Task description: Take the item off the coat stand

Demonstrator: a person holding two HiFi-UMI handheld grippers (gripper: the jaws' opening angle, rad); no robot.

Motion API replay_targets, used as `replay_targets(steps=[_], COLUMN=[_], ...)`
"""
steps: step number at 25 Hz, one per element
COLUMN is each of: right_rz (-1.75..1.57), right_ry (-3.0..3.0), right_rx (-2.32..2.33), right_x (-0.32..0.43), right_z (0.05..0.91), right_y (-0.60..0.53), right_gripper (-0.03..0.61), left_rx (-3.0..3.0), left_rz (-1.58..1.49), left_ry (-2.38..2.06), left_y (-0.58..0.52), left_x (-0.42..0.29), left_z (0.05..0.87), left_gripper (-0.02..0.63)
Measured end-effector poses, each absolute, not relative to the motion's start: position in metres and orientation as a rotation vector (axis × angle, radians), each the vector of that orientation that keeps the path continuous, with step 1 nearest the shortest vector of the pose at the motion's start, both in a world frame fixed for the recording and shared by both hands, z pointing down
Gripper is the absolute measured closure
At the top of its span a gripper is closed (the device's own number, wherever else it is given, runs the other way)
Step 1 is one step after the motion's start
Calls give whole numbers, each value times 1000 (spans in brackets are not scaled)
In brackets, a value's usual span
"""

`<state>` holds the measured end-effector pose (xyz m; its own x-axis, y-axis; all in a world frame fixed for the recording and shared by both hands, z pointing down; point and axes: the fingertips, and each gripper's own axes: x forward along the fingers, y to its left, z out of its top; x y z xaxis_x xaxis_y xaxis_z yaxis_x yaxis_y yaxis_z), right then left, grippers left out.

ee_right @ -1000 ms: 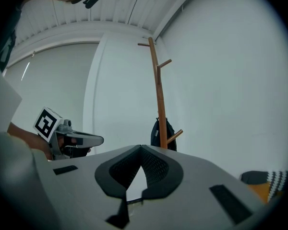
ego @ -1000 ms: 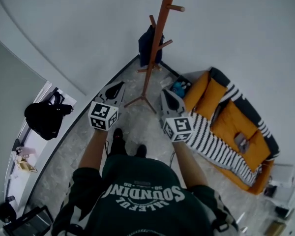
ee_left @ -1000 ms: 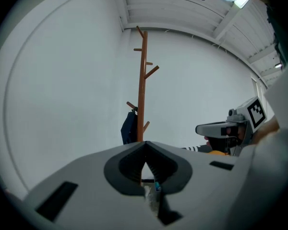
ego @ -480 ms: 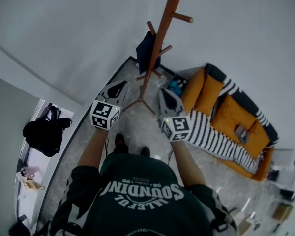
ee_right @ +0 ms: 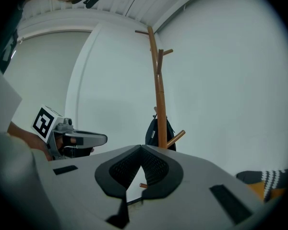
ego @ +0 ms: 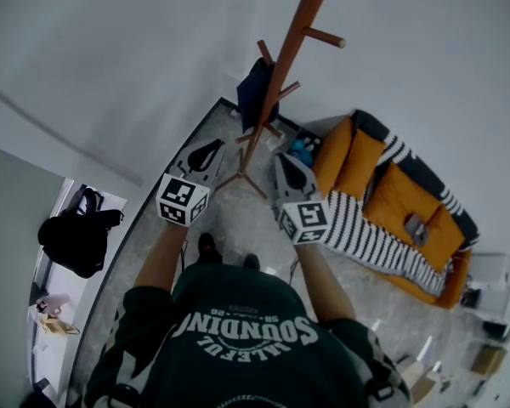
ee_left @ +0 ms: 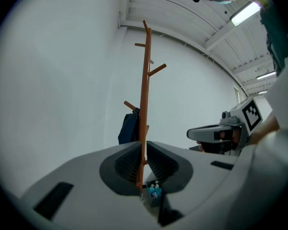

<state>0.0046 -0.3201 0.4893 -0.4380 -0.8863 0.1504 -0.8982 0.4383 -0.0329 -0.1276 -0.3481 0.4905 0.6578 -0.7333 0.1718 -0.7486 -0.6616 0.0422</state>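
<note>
Far left: a black bag [ego: 76, 240], soft and lumpy, slumps on a white surface along the floor's left edge. It has no part in the task.

Left gripper [ego: 206, 151]: tongs pressed together, nothing between them, held roughly level and aimed at the stand. Grey moulded plastic, dark ribbed pads, marker cube at the rear. I read this as a carrying posture, closed because nothing is within reach yet.

Coat stand [ego: 276, 100]: a slim orange-brown wooden pole with short angled pegs and splayed feet. It stands at the floor's far edge where the white walls meet, well apart from both grippers.

The item [ego: 255, 92] is dark blue, limp fabric; bag or garment, cannot tell. It hangs from a lower peg on the wall side, left of the pole. The right gripper view shows the pole partly covering it, so the left tongs probably have the cleaner line.

Right gripper [ego: 287, 161]: tongs likewise closed tip to tip, empty, level beside the left one and pointing the same way.

Small bin [ego: 306, 151] with blue contents near the stand's feet.

Right: orange cushioned sofa [ego: 382, 177], with a black-and-white striped blanket [ego: 374, 245] draped over its front.

Judgement: approach phase, item untouched.
</note>
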Motion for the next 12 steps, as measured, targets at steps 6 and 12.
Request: replay_targets(steps=[6,12], right_rz=[178,182], right_ry=[-2549,-2544], right_rx=[1590,1604], right_x=[3,5], right_z=[490,494], right_y=[-320,-318], right_gripper=[580,580], left_rx=[2760,2755], left_rz=[152,157], left_ry=[-1268,-1278], left_y=[-353,-355], left_x=[-131,-133], left_z=[486,490], left_gripper=[421,353])
